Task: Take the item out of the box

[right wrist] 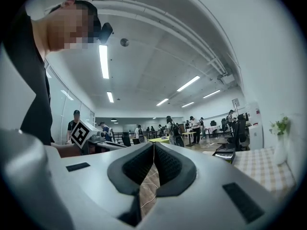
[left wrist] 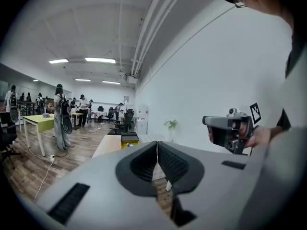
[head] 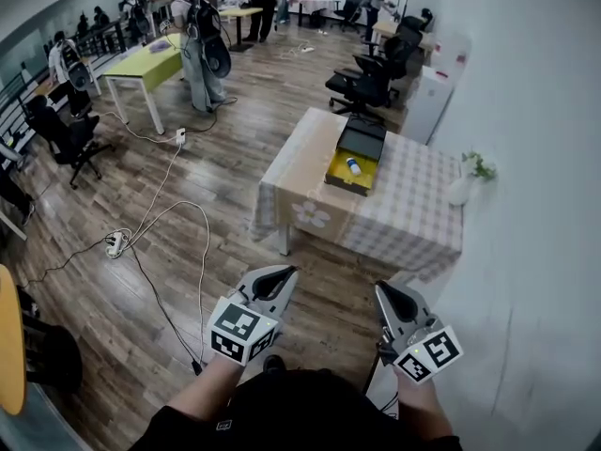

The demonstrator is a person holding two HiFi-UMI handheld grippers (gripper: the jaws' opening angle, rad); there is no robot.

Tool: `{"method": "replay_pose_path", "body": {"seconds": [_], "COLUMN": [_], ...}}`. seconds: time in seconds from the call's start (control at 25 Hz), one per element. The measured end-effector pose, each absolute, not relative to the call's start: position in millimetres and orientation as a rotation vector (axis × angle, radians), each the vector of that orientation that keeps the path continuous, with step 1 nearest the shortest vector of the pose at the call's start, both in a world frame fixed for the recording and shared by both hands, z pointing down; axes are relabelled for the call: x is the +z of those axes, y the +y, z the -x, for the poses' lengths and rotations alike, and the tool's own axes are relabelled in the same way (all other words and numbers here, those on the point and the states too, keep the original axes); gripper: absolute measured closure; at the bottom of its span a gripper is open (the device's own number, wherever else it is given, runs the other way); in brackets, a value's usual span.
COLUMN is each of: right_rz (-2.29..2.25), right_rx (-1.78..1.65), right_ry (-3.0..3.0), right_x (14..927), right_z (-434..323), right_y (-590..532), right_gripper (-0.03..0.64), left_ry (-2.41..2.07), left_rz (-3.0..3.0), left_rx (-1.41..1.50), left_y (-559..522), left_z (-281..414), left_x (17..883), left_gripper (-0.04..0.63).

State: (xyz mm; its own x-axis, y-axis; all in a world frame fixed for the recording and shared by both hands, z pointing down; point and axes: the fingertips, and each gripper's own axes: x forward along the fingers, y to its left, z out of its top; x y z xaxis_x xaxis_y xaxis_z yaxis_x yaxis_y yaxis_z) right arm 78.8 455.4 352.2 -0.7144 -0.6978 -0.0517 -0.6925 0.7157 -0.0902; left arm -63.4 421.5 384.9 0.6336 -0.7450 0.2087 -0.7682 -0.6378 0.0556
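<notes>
Far ahead of both claws, in the head view, the box [head: 355, 163] sits open on a table [head: 413, 214] with a small bottle [head: 353, 166] lying inside. The left claw [head: 280, 275] and right claw [head: 385, 294] hang well short of it. In the left gripper view, its jaws meet on nothing, and the box is beyond the tips. In the right gripper view, the jaws are likewise together and empty, with the box off to their right. I judge the bottle light, stiff, smooth and apt to roll, so I'd pinch it across its middle.
</notes>
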Motion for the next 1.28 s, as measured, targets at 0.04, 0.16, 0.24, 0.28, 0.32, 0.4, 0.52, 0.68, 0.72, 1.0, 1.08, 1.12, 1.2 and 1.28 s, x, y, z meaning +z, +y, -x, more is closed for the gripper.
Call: {"method": "replay_pose_path", "body": {"seconds": [0.04,0.16,0.24,0.28,0.32,0.4,0.52,0.68,0.72,1.0,1.08,1.12,1.2,1.28], "right_rz": [1.135,1.115,1.108,1.104,1.096,1.071,1.021,0.987,0.991,1.02,1.024,1.024,1.021,1.016], "right_rx": [-0.093,-0.092,-0.1,-0.104,-0.107,-0.104,-0.095,-0.099,-0.106,-0.197,-0.219,-0.231,-0.252,-0.268], "right_ry": [2.843,2.864,2.871,2.875,2.881,2.897,2.928,2.985,2.997,2.991,2.981,2.978,2.973,2.97], "right_x": [351.9,351.8,351.6,351.7,351.7,351.7,351.4,358.4,362.1,381.4,385.8,388.7,394.6,399.2], "right_z": [-73.0,-55.1,-43.1,-36.7,-29.5,-12.2,14.7,34.7,35.7,26.2,21.1,17.8,9.7,0.8], "right_y": [455.6,451.9,446.4,443.1,439.9,434.2,430.0,430.4,428.7,398.3,384.6,377.0,359.9,339.4], "right_gripper": [0.58,0.578,0.578,0.578,0.578,0.578,0.578,0.578,0.578,0.578,0.578,0.578,0.578,0.578], "left_ry": [-1.261,-1.262,-1.276,-1.287,-1.299,-1.323,-1.345,-1.353,-1.353,-1.326,-1.316,-1.312,-1.308,-1.309], "left_rz": [-2.712,-2.713,-2.711,-2.707,-2.702,-2.686,-2.644,-2.618,-2.614,-2.578,-2.575,-2.574,-2.57,-2.564], "left_rx": [0.247,0.228,0.216,0.21,0.205,0.195,0.187,0.171,0.168,0.211,0.228,0.237,0.256,0.273], "left_y": [420.5,419.3,419.3,419.1,418.9,418.3,415.2,411.4,409.2,380.9,368.5,361.5,345.5,325.8], "left_z": [66.6,79.8,93.2,101.1,109.7,127.7,151.0,167.0,169.1,167.6,162.4,159.0,150.9,142.9], "left_x": [384.9,382.3,380.7,380.8,381.6,385.3,393.7,399.5,400.6,418.9,421.8,423.4,427.0,429.2], "left_gripper": [0.58,0.58,0.58,0.58,0.58,0.58,0.58,0.58,0.58,0.58,0.58,0.58,0.58,0.58]}}
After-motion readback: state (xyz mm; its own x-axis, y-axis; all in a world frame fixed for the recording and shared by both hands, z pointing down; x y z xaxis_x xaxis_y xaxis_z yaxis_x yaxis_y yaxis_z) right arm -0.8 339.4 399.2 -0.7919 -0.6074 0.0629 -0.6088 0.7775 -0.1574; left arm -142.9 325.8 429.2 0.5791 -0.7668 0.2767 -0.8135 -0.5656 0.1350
